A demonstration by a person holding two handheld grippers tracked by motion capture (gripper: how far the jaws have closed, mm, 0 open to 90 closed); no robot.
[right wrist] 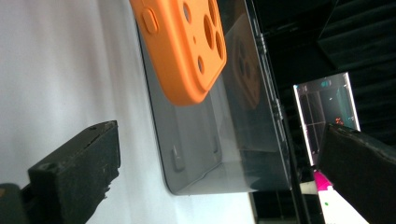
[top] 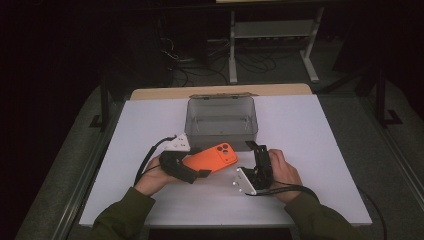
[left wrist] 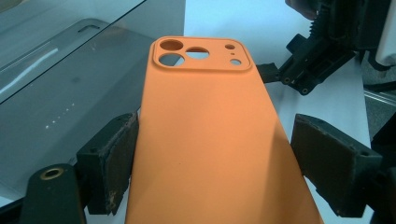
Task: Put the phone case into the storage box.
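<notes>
Left gripper [top: 200, 170] clamped on orange phone case [top: 212, 157]; right gripper [top: 255, 147] apart, near grey box [top: 222, 120]

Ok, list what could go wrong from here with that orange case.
1. The left gripper has the orange phone case between its pads, but the far pad seems to stand off the case's edge, so the hold may be loose and the case could slip.
2. The case's camera end sits close to the clear box; it might knock the wall.
3. The open right gripper is near and could bump it.
</notes>
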